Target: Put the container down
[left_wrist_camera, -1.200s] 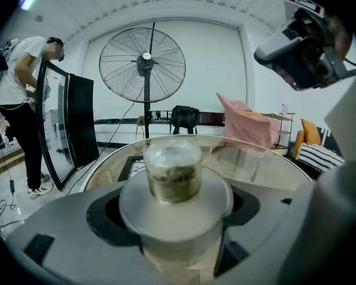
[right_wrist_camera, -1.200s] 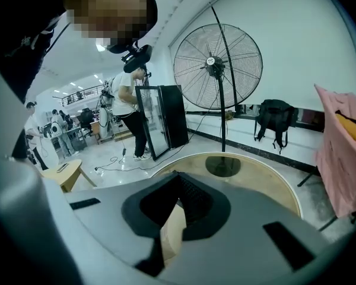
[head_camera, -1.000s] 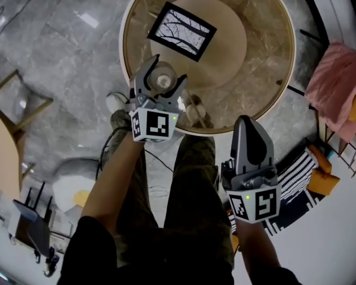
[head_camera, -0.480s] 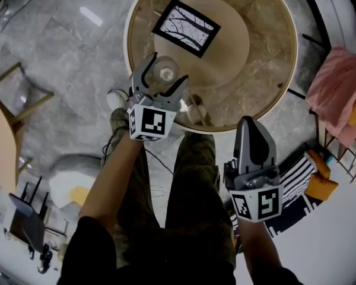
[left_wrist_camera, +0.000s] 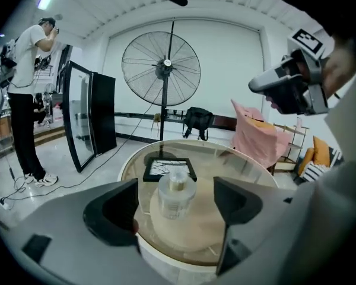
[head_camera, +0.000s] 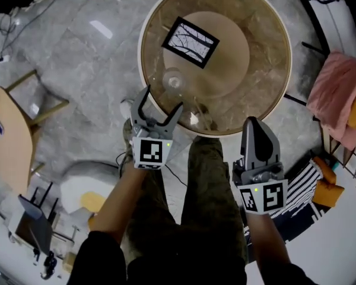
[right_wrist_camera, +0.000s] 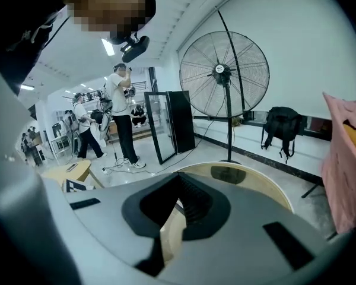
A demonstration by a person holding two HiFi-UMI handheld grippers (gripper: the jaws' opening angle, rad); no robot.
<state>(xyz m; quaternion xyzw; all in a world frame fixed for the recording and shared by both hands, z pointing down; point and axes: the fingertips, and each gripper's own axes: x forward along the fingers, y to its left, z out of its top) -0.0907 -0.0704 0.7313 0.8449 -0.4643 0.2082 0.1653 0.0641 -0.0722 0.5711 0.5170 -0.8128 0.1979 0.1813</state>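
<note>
Glass tabletop [head_camera: 267,70] bears container [head_camera: 174,81], clear beyond left tongs [head_camera: 162,103] (just opened).

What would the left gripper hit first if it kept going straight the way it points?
Probably the clear container on the round table, straight ahead of the left gripper, whose jaws have just been opening and hold nothing. Pointing slightly down, it might meet the table's near rim first; depth is unclear.

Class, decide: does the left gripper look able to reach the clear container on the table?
Probably yes: the left gripper, its jaws just opened and empty, faces the container; nothing stands between.
</note>
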